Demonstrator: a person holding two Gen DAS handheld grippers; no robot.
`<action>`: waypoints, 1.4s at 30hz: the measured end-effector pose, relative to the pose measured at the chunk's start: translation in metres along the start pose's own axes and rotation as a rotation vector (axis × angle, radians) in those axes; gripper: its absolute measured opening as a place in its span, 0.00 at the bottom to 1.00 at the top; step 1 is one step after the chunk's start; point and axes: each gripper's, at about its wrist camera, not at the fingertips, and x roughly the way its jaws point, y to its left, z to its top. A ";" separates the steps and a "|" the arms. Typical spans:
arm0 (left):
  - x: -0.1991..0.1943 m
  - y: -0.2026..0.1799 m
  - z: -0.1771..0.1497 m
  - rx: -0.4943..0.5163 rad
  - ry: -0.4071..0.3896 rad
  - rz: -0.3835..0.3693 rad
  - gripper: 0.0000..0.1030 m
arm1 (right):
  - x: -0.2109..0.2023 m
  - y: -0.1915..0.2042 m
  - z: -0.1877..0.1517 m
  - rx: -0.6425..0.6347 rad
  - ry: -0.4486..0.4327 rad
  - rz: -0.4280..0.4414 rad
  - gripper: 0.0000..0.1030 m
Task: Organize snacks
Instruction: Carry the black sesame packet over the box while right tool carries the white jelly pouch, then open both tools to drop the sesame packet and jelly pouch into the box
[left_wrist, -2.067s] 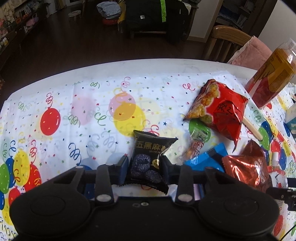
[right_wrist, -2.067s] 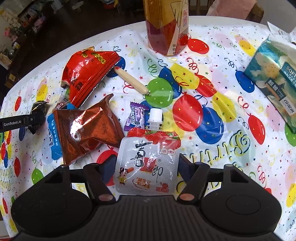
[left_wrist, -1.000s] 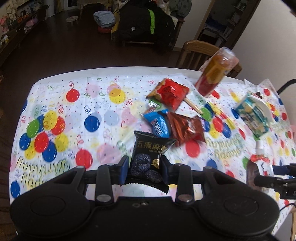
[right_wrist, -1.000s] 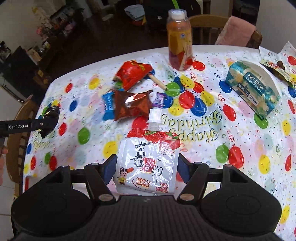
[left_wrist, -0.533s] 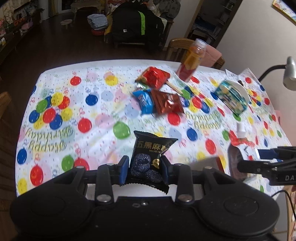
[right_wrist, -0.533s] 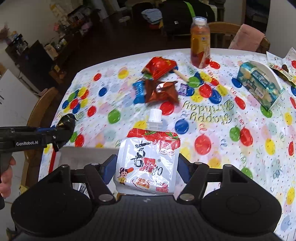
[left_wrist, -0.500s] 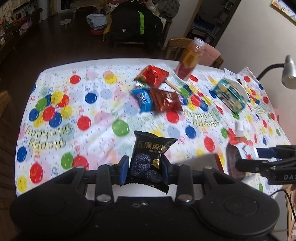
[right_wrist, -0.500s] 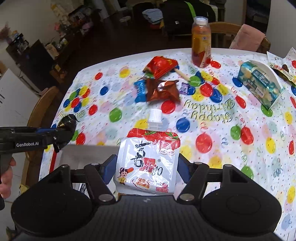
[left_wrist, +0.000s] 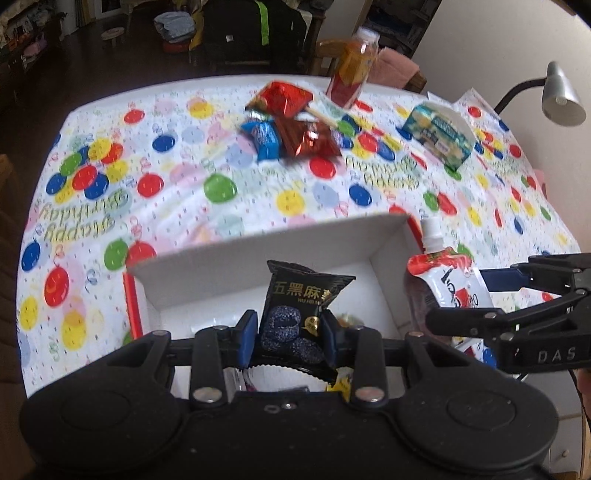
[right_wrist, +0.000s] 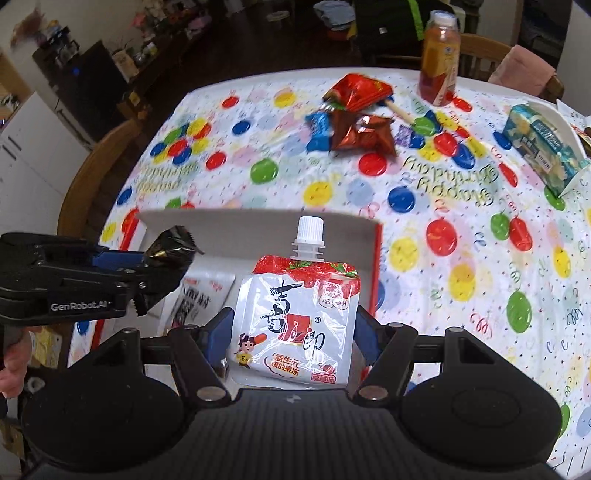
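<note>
While over white box (left_wrist: 384, 236) | left hand-held gripper (left_wrist: 290, 341) pinches black packet (left_wrist: 299, 317) | right hand-held gripper (right_wrist: 291, 332) clamps jelly pouch (right_wrist: 295, 317)

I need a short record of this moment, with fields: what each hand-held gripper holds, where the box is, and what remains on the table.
left hand-held gripper: shut on black snack packet, above the box
right hand-held gripper: shut on jelly pouch, at the box
box: white, open, at the near table edge
left on table: red bag, brown bag, blue packet, bottle, tissue pack
</note>
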 end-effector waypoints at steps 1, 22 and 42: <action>0.003 0.000 -0.003 0.001 0.008 0.003 0.33 | 0.003 0.003 -0.003 -0.011 0.008 -0.003 0.66; 0.068 0.005 -0.024 -0.017 0.112 0.065 0.33 | 0.076 0.041 -0.027 -0.139 0.110 -0.037 0.66; 0.086 0.015 -0.027 -0.034 0.176 0.068 0.36 | 0.088 0.041 -0.019 -0.126 0.159 -0.019 0.67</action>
